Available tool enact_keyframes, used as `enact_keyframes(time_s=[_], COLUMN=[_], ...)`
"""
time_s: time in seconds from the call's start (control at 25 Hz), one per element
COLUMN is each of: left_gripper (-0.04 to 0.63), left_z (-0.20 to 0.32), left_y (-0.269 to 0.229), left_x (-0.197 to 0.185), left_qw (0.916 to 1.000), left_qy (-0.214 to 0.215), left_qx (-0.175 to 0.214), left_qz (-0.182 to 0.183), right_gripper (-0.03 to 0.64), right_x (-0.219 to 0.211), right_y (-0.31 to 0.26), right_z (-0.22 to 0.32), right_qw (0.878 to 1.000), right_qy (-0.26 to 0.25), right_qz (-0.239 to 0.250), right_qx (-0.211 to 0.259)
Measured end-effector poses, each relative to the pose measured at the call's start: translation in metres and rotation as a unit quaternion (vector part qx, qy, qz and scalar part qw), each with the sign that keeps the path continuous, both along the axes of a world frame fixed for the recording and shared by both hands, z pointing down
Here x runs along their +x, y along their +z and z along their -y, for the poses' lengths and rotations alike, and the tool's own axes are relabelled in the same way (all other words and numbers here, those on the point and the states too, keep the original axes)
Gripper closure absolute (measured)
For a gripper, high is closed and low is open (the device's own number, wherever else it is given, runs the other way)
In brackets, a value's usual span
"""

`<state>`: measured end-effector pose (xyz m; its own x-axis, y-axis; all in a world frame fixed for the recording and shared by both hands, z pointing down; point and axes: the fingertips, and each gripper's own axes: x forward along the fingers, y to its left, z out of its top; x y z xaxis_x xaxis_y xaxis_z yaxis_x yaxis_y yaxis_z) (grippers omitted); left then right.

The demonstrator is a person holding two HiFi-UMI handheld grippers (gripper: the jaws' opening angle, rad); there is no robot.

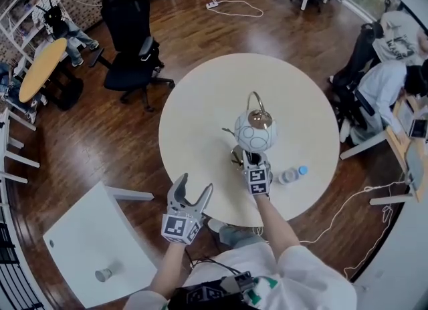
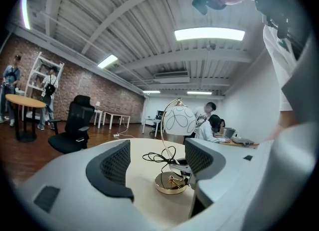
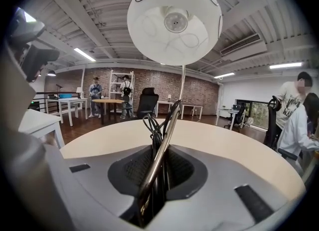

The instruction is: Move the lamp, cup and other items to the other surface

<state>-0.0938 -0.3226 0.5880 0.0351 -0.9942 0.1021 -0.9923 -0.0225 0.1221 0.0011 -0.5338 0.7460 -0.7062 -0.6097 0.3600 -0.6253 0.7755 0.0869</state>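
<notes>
Gripping the thin golden stem of the lamp, the right gripper is at the lower middle of the head view, near the front edge of the round table. In the right gripper view its fingers are closed on this stem, and the black cord of the lamp passes between them together with the stem. The white round shade, with thin curved lines on it, hangs at the top of that view. In the left gripper view the golden base looks to rest on the table, with the cord in loops behind it.

The left gripper is at the lower left edge of the round table in the head view, to the left of the right gripper and apart from the lamp. Its fingers are wide open and hold nothing; the lamp is only seen beyond them.

A clear bottle with a blue cap lies on its side on the table, just to the right of the right gripper. At the lower left of the head view there is a white square table, and a small grey cup stands on it. A black office chair is at the upper left, on the wooden floor.
</notes>
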Motion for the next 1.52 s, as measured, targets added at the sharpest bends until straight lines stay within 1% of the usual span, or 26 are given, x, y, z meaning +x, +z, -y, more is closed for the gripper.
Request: enact_keyframes(time_s=[0.2,0.32,0.4,0.48,0.56,0.6,0.64,0.76,0.84,0.92,1.0,1.12,1.2,1.36,1.52], left_gripper=[0.259,0.259,0.259,0.259,0.259,0.259,0.259,0.259,0.259,0.259,0.259,0.259,0.259,0.259,0.259], left_z=[-0.001,-0.003,-0.007,-0.015,-0.024,-0.028,-0.031,-0.050,-0.060,-0.066,-0.075,-0.088,-0.096,-0.102,-0.101], left_y=[0.005,-0.001,-0.003,-0.001,0.003,0.002,0.000,-0.003,0.001,0.009,0.011,0.012,0.012,0.011,0.013], left_x=[0.005,0.010,0.010,0.010,0.011,0.012,0.012,0.010,0.009,0.011,0.009,0.000,-0.006,-0.008,-0.003], left_qw=[1.0000,0.9999,0.9998,0.9998,0.9998,0.9998,0.9998,0.9999,0.9996,0.9997,0.9998,0.9996,0.9993,0.9992,0.9995], left_qy=[0.006,0.012,0.015,0.017,0.019,0.020,0.020,0.004,-0.005,-0.004,-0.005,-0.018,-0.025,-0.025,-0.018], left_qx=[-0.004,-0.005,-0.004,-0.005,-0.007,-0.008,-0.007,-0.003,-0.007,-0.008,-0.010,-0.010,-0.014,-0.020,-0.013], left_qz=[-0.002,-0.009,-0.009,-0.007,-0.002,-0.001,-0.001,-0.015,-0.026,-0.025,-0.018,-0.020,-0.023,-0.022,-0.023], right_gripper=[0.522,0.506,0.502,0.499,0.466,0.440,0.427,0.414,0.414,0.416,0.414,0.415,0.415,0.414,0.415], right_x=[0.009,0.014,0.015,0.020,0.032,0.040,0.049,0.078,0.092,0.099,0.101,0.107,0.107,0.106,0.109], right_y=[0.014,0.021,0.026,0.035,0.041,0.045,0.049,0.056,0.052,0.054,0.057,0.056,0.052,0.043,0.041], right_z=[-0.007,-0.014,-0.017,-0.020,-0.027,-0.030,-0.034,-0.060,-0.079,-0.097,-0.116,-0.137,-0.142,-0.146,-0.143], right_qw=[1.000,1.000,1.000,0.999,0.998,0.997,0.995,0.986,0.978,0.977,0.980,0.980,0.978,0.979,0.977], right_qy=[0.013,0.009,0.006,0.013,0.038,0.056,0.076,0.134,0.160,0.157,0.138,0.131,0.132,0.126,0.134], right_qz=[-0.013,-0.005,-0.013,-0.028,-0.019,-0.010,-0.001,0.040,0.069,0.071,0.059,0.060,0.068,0.080,0.086], right_qx=[0.019,0.020,0.003,-0.024,-0.047,-0.056,-0.063,-0.095,-0.112,-0.123,-0.127,-0.139,-0.146,-0.142,-0.141])
